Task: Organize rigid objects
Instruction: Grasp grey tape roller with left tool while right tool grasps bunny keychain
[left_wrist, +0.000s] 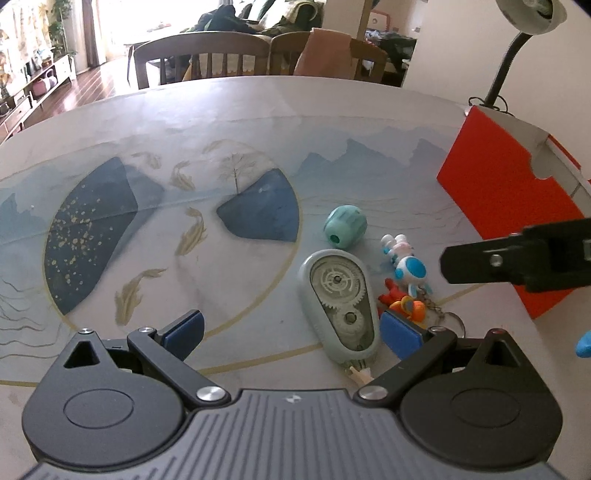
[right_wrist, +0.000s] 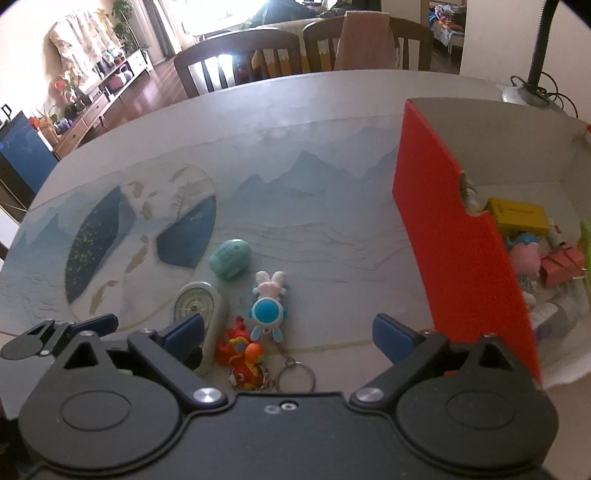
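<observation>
Both grippers gape wide and empty; the right gripper (right_wrist: 288, 332) is nearer the blue-and-white keychain toy (right_wrist: 267, 306), lying lengthwise at twelve o'clock between its jaws, red box (right_wrist: 454, 254) at two o'clock.

Home dining room: wooden chairs (left_wrist: 201, 59), sofa (left_wrist: 258, 20).

Left half of the surface (left_wrist: 147, 122) is wide open. On the right, the red box wall (right_wrist: 443, 229) blocks things, with the toy cluster (right_wrist: 258, 314) crowding lower center.
</observation>
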